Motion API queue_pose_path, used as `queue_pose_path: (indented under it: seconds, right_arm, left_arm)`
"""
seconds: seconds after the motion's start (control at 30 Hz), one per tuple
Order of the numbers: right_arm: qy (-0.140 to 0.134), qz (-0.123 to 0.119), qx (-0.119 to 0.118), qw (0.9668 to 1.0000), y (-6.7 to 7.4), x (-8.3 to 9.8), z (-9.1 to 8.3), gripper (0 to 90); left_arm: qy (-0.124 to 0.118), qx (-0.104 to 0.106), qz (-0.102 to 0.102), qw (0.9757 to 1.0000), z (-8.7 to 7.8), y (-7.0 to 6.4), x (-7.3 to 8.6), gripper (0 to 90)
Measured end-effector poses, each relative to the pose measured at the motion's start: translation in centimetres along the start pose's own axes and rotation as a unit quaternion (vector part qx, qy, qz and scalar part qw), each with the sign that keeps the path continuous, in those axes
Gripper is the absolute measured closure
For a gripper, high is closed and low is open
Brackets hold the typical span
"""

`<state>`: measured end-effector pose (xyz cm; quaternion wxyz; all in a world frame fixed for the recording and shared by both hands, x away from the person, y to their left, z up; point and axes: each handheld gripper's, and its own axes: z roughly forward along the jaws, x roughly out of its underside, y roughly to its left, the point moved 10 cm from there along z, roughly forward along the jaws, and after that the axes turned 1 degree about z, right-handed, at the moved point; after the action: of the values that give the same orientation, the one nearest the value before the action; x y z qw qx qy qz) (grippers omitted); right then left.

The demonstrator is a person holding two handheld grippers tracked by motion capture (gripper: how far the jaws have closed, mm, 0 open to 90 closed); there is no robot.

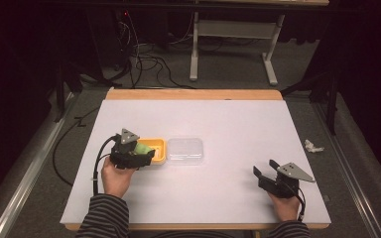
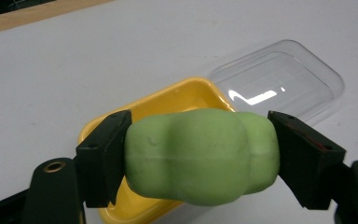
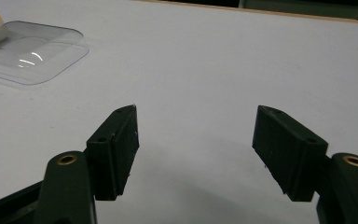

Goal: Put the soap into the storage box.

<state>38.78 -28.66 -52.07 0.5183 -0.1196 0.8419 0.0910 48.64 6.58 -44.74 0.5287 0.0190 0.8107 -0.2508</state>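
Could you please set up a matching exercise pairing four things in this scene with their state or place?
Things:
1. green lump
2. yellow tray
3. clear lid
4. right gripper

States:
A. open, holding nothing
B. flat on the table, beside the tray
C. clamped in the left gripper
D. under the lump

Pairs: 1-C, 2-D, 3-B, 4-A

Matt green dough [image 2: 200, 156], glossy yellow plastic tray [image 2: 177, 100], clear lid [image 2: 279, 84].
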Motion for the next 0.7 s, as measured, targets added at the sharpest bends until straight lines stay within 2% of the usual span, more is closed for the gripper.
queue_pose_path:
  seconds: [0.2, 0.47, 0.6, 0.7]
  right_arm:
    - [0.0, -0.001, 0.0, 1.0, 0.0, 0.0, 0.0, 31.9]
    - [0.001, -0.001, 0.0, 1.0, 0.0, 0.0, 0.0, 31.9]
    - [0.0, 0.0, 0.001, 1.0, 0.0, 0.0, 0.0, 31.9]
    - [0.0, 0.0, 0.0, 1.0, 0.0, 0.0, 0.0, 31.9]
  left_arm:
    - [0.003, -0.007, -0.003, 1.0, 1.3, 0.4, 0.2, 25.6]
    - [0.005, -0.019, -0.019, 0.9996, 2.9, 1.4, 0.5, 25.6]
    - [0.006, -0.029, -0.021, 0.9993, 3.7, 1.8, 0.8, 25.6]
    - [0.01, -0.035, -0.012, 0.9993, 4.1, 2.0, 1.2, 25.6]
